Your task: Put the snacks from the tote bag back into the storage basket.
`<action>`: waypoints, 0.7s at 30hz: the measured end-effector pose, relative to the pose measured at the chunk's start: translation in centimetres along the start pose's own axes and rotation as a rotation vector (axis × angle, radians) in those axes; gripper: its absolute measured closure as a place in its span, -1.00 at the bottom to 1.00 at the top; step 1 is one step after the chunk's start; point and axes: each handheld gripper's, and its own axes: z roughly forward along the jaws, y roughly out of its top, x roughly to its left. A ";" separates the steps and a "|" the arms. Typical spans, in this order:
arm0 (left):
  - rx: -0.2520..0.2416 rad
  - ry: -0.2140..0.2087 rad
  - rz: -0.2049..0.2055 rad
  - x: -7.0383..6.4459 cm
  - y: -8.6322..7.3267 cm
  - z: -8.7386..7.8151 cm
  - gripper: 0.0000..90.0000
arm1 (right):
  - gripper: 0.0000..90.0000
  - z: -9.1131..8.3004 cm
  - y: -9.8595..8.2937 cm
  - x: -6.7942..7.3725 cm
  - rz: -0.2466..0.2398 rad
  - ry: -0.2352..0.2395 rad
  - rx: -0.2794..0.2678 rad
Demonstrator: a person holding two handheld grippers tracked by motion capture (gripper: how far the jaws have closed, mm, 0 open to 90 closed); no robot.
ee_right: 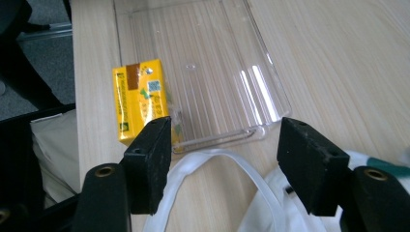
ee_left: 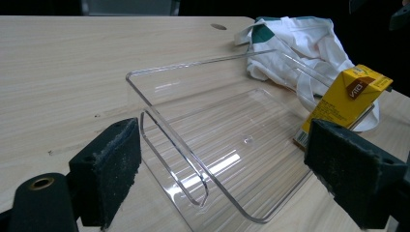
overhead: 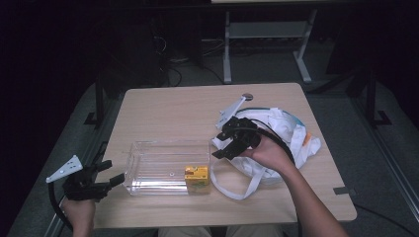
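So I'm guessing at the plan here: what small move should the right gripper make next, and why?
Probably lower the right gripper toward the white bag and its loose strap: its fingers stand open and empty just above them, while the juice carton already sits in the clear tray.

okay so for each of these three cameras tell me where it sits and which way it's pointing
High view: above the person's side, looking forward and down on the table; both forearms, left gripper and right gripper show.
Left gripper view: on the left gripper, facing the tray; its open jaws show.
Right gripper view: on the right gripper, above the bag; open jaws show.
All share the tray and carton.
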 end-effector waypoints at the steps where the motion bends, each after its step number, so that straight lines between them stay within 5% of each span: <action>1: -0.001 -0.001 -0.002 0.0 0.0 0.0 -0.72 | -0.20 -0.1 -0.2 0.0 0.011 0.000 -0.001; 21: 0.000 0.001 -0.003 0.0 0.0 0.0 -0.72 | -0.21 -1.5 -3.6 -0.9 0.081 -0.055 -0.004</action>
